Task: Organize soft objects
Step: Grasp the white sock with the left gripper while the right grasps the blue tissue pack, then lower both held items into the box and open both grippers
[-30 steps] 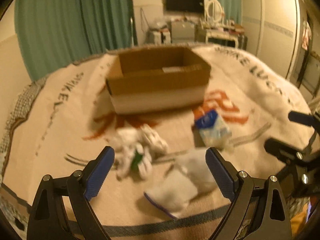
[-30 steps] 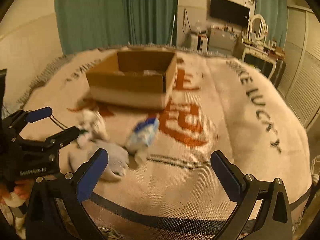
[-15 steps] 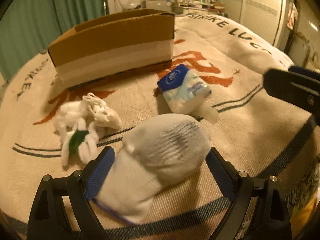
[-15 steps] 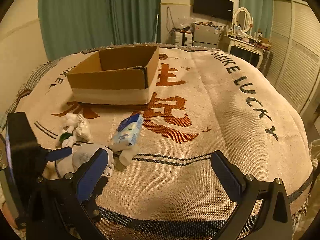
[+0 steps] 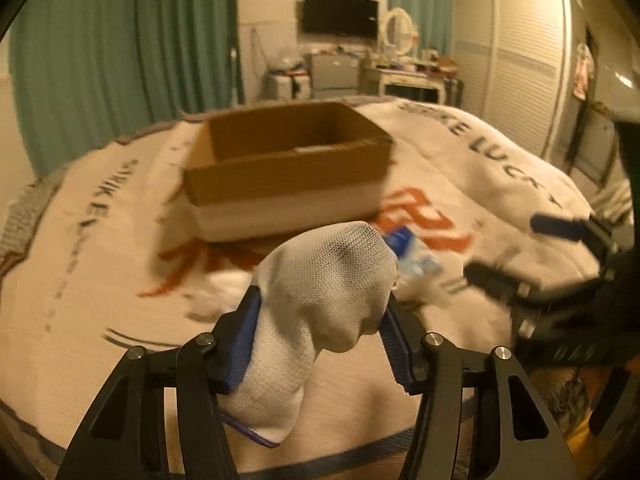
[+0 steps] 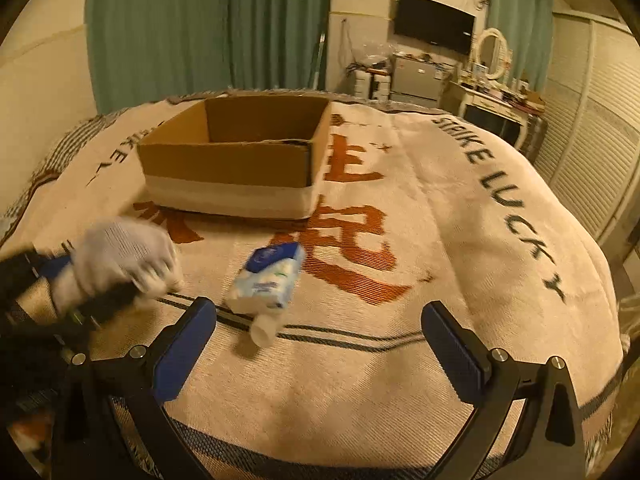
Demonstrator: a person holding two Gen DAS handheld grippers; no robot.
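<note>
My left gripper [image 5: 320,336] is shut on a rolled white sock [image 5: 324,304] and holds it above the bed; the sock also shows, blurred, in the right wrist view [image 6: 120,256]. An open cardboard box [image 5: 288,172] stands further back on the blanket, also seen in the right wrist view [image 6: 236,160]. A blue and white tissue pack [image 6: 268,280] lies in front of my open, empty right gripper [image 6: 320,344]. A bundle of white socks [image 5: 224,292] lies behind the held sock, partly hidden.
A cream blanket with red and black lettering [image 6: 400,360] covers the bed. My right gripper shows at the right of the left wrist view [image 5: 560,256]. Green curtains, a wardrobe and a cluttered desk stand beyond the bed.
My left gripper closed on the white sock and lifted it off the blanket. My right gripper moved nearer to the tissue pack.
</note>
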